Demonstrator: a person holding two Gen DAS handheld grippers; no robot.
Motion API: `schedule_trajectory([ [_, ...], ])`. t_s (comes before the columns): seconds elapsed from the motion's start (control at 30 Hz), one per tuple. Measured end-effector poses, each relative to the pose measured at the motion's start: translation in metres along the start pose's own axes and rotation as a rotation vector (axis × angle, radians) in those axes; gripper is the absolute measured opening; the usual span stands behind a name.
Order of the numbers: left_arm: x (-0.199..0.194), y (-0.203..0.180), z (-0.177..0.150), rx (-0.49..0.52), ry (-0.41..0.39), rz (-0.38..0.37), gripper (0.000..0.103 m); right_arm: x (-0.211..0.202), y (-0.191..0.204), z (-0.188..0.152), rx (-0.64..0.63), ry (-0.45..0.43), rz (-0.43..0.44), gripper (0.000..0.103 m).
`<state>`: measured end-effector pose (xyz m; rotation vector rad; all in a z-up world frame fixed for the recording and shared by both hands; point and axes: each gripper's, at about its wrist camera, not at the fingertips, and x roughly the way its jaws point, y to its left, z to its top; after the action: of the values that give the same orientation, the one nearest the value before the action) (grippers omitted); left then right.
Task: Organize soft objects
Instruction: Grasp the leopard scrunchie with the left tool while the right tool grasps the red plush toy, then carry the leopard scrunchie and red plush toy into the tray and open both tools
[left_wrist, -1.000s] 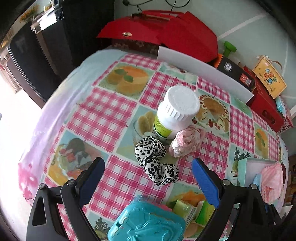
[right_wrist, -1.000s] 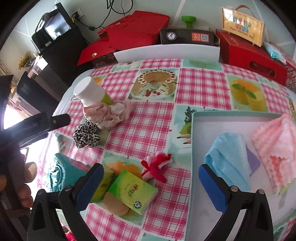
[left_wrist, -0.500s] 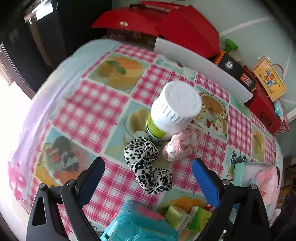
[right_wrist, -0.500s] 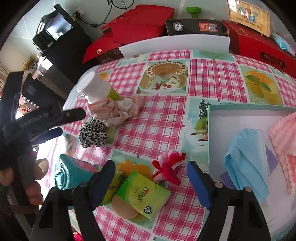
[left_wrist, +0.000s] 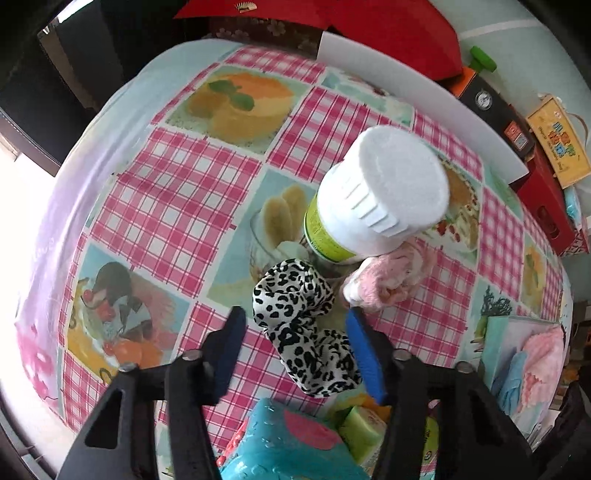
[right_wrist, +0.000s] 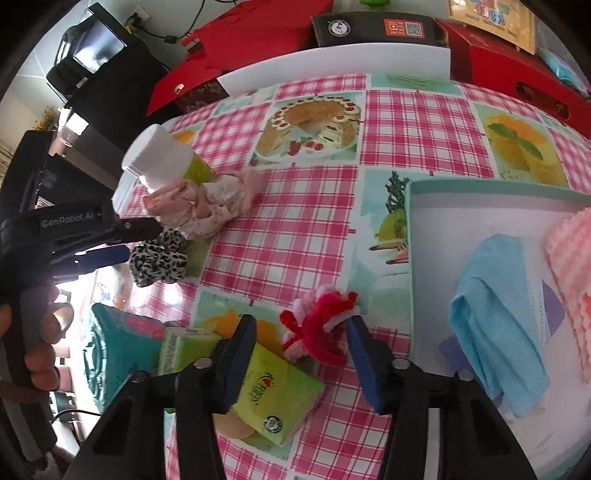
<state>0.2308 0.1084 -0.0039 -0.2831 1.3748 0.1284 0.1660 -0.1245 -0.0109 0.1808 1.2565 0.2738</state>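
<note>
Both grippers poised over soft items, jaws apart, nothing yet held.

The left gripper (left_wrist: 293, 354) straddles the leopard scrunchie (left_wrist: 303, 328), which lies on the surface with its long axis running away from the jaws toward the bottle (left_wrist: 373, 199); one blue pad stands on each side of it, neither clearly touching, so a plain closing looks enough to catch it. The pink scrunchie (left_wrist: 388, 278) sits just beyond the right-hand pad, against the bottle, and risks being nipped too. The right gripper (right_wrist: 301, 352) likewise brackets the red toy (right_wrist: 319, 332), which lies between its pads, just beside the tray (right_wrist: 480, 190) holding a blue cloth (right_wrist: 491, 325). The right side is nearer the tray; the left must carry across the surface.
</note>
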Motion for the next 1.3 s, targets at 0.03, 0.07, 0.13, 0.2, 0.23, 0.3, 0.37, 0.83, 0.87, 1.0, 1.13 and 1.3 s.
schedule_trajectory([
  [0.03,0.003,-0.001,0.001,0.004,0.011,0.007,0.047,0.001,0.000,0.000,0.003,0.001,0.001,0.049],
  [0.07,0.007,0.000,0.003,0.006,0.018,0.013,0.042,0.002,-0.001,0.000,0.006,0.003,0.003,0.049],
  [0.13,0.012,-0.001,0.004,0.010,0.035,0.026,0.032,0.004,-0.002,0.000,0.012,0.010,0.005,0.042],
  [0.2,0.014,-0.002,0.004,0.017,0.037,0.025,0.029,0.007,-0.003,-0.001,0.018,0.016,0.005,0.040],
  [0.23,0.016,-0.003,0.003,0.021,0.036,0.029,0.027,0.008,-0.003,-0.002,0.021,0.017,0.006,0.040],
  [0.3,0.017,-0.004,0.002,0.021,0.029,0.034,0.023,0.009,-0.006,-0.002,0.031,0.020,0.015,0.036],
  [0.37,0.016,-0.003,-0.001,0.014,0.018,0.030,0.022,0.010,-0.008,-0.002,0.046,0.020,0.025,0.035],
  [0.83,-0.010,0.006,-0.056,-0.056,-0.118,-0.082,0.020,0.005,-0.013,-0.003,0.070,0.005,0.023,0.033],
  [0.87,-0.010,0.006,-0.059,-0.058,-0.125,-0.088,0.020,0.004,-0.013,-0.003,0.071,0.002,0.022,0.033],
  [1.0,-0.017,0.002,-0.068,-0.043,-0.143,-0.097,0.020,0.000,-0.013,-0.004,0.070,-0.007,0.021,0.033],
  [1.13,-0.030,0.000,-0.063,-0.035,-0.177,-0.095,0.020,-0.006,-0.013,-0.004,0.070,-0.020,0.027,0.033],
  [1.3,-0.041,0.007,-0.060,-0.050,-0.208,-0.103,0.020,-0.015,-0.013,-0.005,0.075,-0.043,0.035,0.033],
])
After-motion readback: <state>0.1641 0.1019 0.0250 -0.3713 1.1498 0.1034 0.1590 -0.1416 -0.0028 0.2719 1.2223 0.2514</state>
